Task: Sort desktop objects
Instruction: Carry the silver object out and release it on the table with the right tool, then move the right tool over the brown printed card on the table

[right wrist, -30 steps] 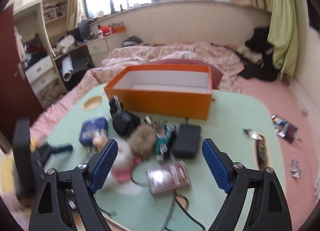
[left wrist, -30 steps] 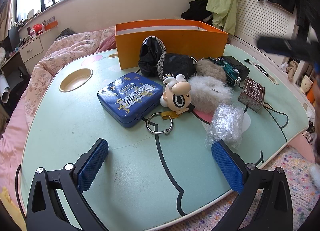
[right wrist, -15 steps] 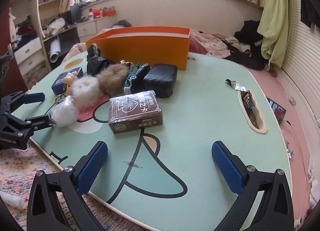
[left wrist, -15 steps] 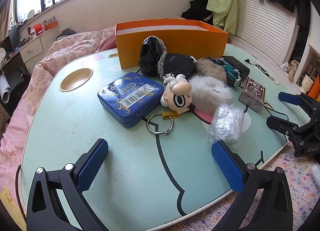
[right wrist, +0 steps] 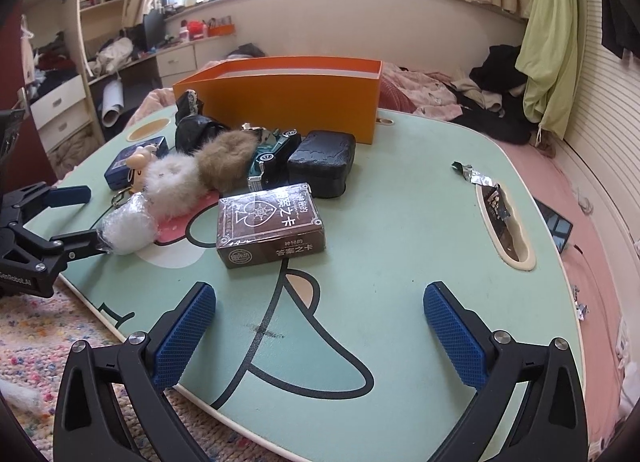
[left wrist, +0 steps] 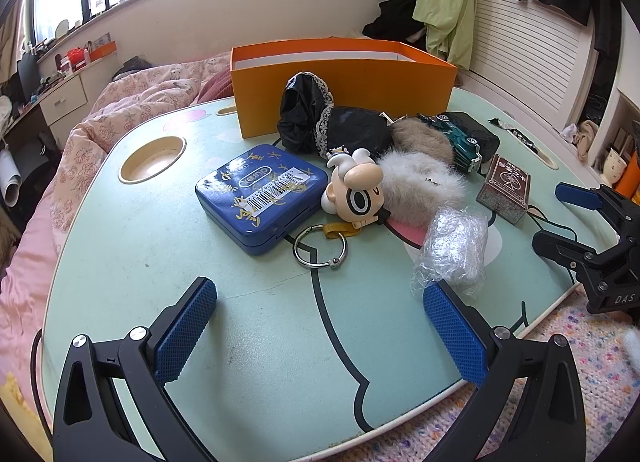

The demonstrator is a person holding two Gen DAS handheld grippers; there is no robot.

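A: Clutter? Where's the card box (right wrist: 270, 224)?
B: Mid-table (right wrist: 400, 198), ahead of the right gripper (right wrist: 319, 338), fur balls (right wrist: 200, 174) beside it. Orange box (right wrist: 296, 98) behind.
A: Grippers?
B: Both spread wide, empty; left gripper (left wrist: 320, 336) near a plastic wad (left wrist: 454, 250).

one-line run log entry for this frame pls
left tongs: open, empty | right tongs: open, empty | orange box: nothing visible inside | card box: on table

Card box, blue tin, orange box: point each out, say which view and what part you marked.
card box (right wrist: 269, 222), right wrist view, middle of its printed top face
blue tin (left wrist: 262, 195), left wrist view, centre of the lid by the barcode sticker
orange box (left wrist: 344, 96), left wrist view, bare front wall
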